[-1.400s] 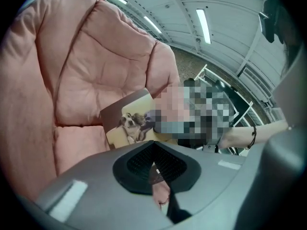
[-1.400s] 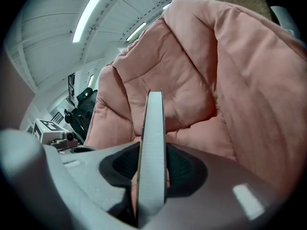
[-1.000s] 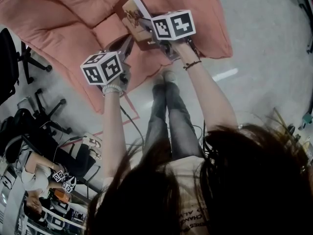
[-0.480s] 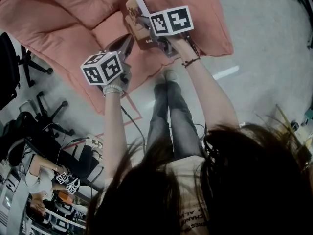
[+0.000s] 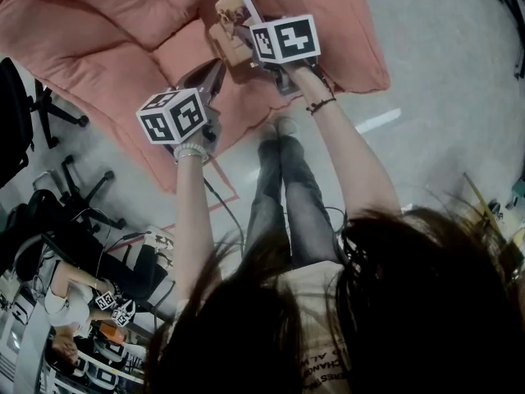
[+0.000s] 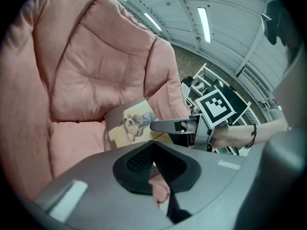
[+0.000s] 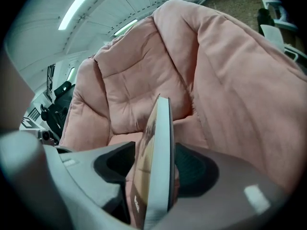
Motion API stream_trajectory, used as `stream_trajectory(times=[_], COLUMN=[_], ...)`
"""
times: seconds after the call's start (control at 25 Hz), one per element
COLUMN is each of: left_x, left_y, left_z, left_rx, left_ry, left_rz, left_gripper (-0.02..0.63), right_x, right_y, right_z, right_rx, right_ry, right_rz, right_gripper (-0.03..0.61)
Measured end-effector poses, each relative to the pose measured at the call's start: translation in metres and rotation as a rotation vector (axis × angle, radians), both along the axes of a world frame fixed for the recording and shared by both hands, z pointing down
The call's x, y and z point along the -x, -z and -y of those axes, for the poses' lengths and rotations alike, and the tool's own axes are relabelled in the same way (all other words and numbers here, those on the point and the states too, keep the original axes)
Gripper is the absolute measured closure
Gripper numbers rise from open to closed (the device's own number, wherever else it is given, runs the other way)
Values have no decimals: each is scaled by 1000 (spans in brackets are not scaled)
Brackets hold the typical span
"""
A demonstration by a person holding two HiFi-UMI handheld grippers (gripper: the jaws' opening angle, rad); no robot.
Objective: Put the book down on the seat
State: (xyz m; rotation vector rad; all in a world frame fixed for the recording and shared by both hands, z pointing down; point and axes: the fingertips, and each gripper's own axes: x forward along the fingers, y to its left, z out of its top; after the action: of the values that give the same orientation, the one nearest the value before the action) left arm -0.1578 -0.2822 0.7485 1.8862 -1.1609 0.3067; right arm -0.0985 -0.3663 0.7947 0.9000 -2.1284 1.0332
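The book, with a dog on its cover, stands on edge over the pink chair's seat cushion. It sits between the jaws of my right gripper, which are opening. In the right gripper view the book rises edge-on with a slim gap to each pad. The left gripper view shows the book low against the seat, with a right gripper finger beside it. My left gripper hangs shut and empty to the left, short of the cushion's front.
The chair's padded back and side wall rise around the seat. Black office chairs stand on the grey floor at the left. Another person sits at the lower left. The holder's legs reach to the chair's front.
The book has shifted slightly up and right and shows more of its cover. The right gripper's jaws have spread around it. The left gripper has stayed in place.
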Motion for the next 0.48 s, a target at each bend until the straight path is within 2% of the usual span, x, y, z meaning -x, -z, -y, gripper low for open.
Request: stream_trajectory(times=[0.48], left_x=[0], left_y=[3], left_z=[-7], left_rx=[8], left_ry=[-1], left_rz=[-5], left_gripper=[614], right_x=[-14], right_y=[2], right_z=[0], right_rx=[-43], right_ry=[-52], right_rz=[-63], right_gripper=[319])
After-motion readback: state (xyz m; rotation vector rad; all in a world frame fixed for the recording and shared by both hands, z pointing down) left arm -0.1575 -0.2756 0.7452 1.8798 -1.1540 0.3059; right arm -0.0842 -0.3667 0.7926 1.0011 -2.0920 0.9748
